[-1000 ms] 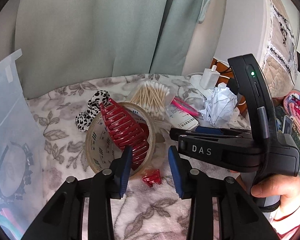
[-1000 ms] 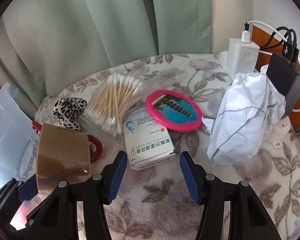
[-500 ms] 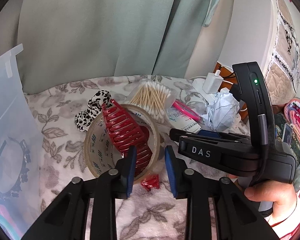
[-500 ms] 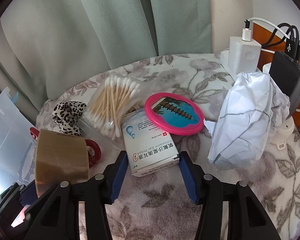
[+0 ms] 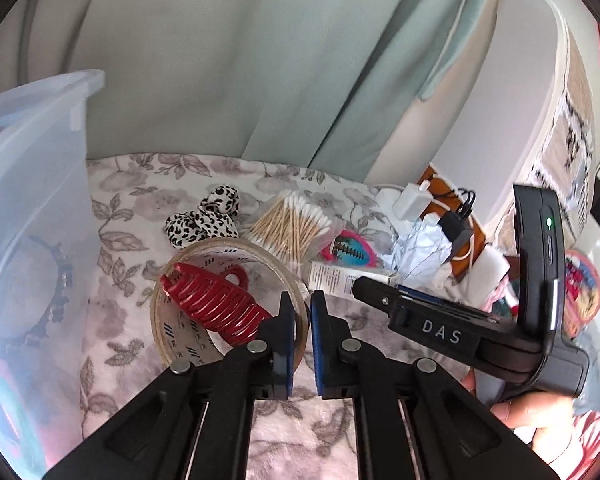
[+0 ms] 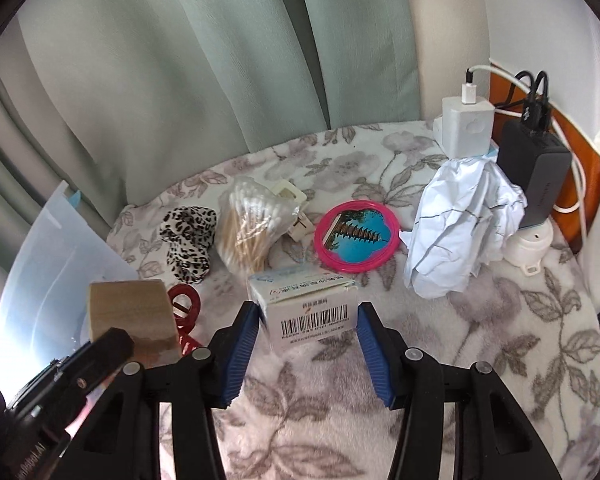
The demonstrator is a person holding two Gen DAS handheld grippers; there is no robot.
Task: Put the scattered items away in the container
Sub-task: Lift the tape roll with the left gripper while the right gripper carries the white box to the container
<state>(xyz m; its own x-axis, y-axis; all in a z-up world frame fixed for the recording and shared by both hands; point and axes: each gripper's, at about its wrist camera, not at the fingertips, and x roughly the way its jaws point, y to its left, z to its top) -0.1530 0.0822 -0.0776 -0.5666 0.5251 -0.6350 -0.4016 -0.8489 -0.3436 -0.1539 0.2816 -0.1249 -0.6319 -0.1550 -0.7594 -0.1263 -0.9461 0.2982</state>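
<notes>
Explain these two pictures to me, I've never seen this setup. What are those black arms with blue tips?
There is no robot here. A person holds a two-finger gripper in each hand, and each one has a fisheye camera looking along its fingers. One picture comes from the left camera, the other from the right.

The left gripper is shut on the wall of a tape roll with a red hair claw inside. The right gripper straddles a small white box; whether it is squeezing is unclear.

On the floral cloth lie cotton swabs, a leopard scrunchie, a pink mirror and crumpled paper. The clear container stands on the left.
</notes>
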